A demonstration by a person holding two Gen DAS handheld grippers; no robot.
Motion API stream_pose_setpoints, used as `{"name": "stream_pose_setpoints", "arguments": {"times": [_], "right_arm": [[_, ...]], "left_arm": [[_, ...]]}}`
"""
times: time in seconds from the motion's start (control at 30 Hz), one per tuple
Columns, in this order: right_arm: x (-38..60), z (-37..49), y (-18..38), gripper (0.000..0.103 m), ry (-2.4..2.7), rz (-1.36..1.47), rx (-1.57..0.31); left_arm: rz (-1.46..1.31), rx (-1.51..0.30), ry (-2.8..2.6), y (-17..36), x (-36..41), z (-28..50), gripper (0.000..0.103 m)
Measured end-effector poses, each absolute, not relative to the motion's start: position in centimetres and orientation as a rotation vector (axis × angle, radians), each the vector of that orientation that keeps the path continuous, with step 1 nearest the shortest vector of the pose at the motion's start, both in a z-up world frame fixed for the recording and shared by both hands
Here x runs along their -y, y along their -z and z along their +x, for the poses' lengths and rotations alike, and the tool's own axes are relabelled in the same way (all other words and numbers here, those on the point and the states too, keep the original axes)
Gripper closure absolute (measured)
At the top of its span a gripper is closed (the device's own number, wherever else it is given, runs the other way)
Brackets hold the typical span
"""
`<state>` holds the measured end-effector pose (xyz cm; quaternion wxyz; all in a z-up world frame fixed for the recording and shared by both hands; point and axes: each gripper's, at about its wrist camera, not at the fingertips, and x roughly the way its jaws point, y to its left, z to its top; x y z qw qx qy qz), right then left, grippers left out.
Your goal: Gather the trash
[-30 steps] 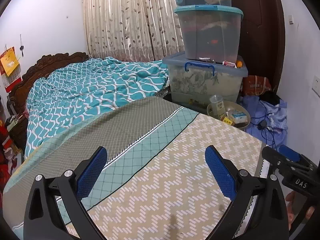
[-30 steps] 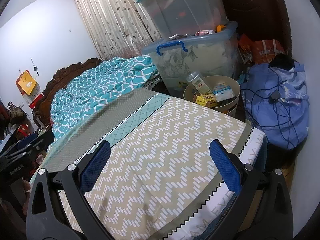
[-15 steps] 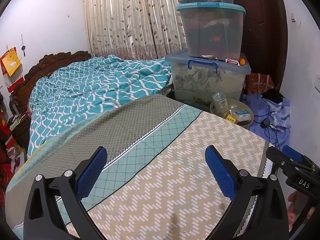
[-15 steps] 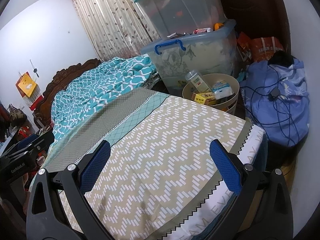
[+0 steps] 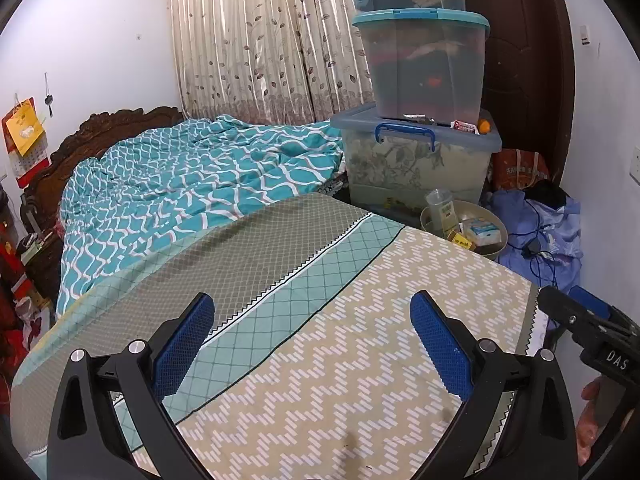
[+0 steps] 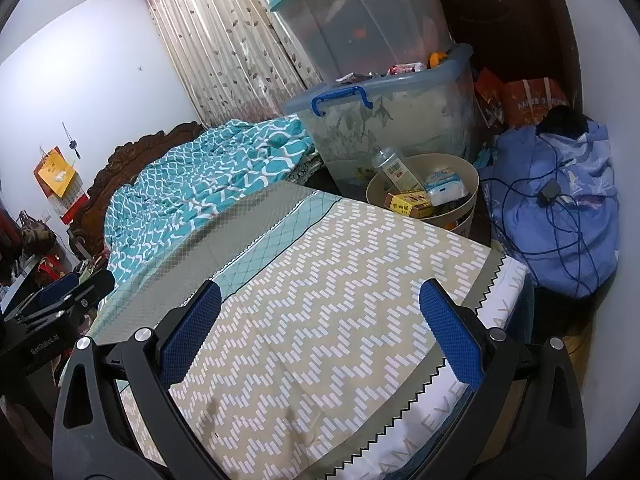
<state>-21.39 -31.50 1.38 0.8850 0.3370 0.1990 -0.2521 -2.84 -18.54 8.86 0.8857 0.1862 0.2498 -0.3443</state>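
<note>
Even, moderately bright indoor light; shadows soft. Curtain (image 5: 256, 40) glows faintly. Focus sharp at centre. Strong fisheye curvature bends walls; black vignette fills all frame corners.

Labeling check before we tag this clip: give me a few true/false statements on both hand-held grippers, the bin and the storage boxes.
1. The left hand-held gripper is shut on a wrapper. False: it is open and holds nothing.
2. The right hand-held gripper is open above the bed. True.
3. The beige bin beyond the bed's corner is empty. False: it holds a clear bottle, a yellow box and a white-and-blue pack.
4. A smaller teal-lidded box sits on the larger storage box with the blue handle. True.
5. Trash lies on the bedspread between the fingers. False: none is seen there.
</note>
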Motion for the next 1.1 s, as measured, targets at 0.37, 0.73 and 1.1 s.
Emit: {"name": "stream_pose_setpoints", "arguments": {"times": [0.37, 0.73, 1.1], "right_arm": [[31.59, -21.51, -1.68, 0.005, 0.525, 0.697, -0.411], [31.58, -21.51, -1.90, 0.005, 0.525, 0.695, -0.410], [31.49, -21.53, -1.91, 0.005, 0.525, 0.695, -0.412]], "left_arm": [[0.381, -0.526, 0.711, -8.91, 18.58, -2.81, 0.008], [0.376, -0.523, 0.685, -8.89, 18.66, -2.99, 0.008], [0.384, -0.540, 0.684, -8.41, 18.86, -3.06, 0.009]]}}
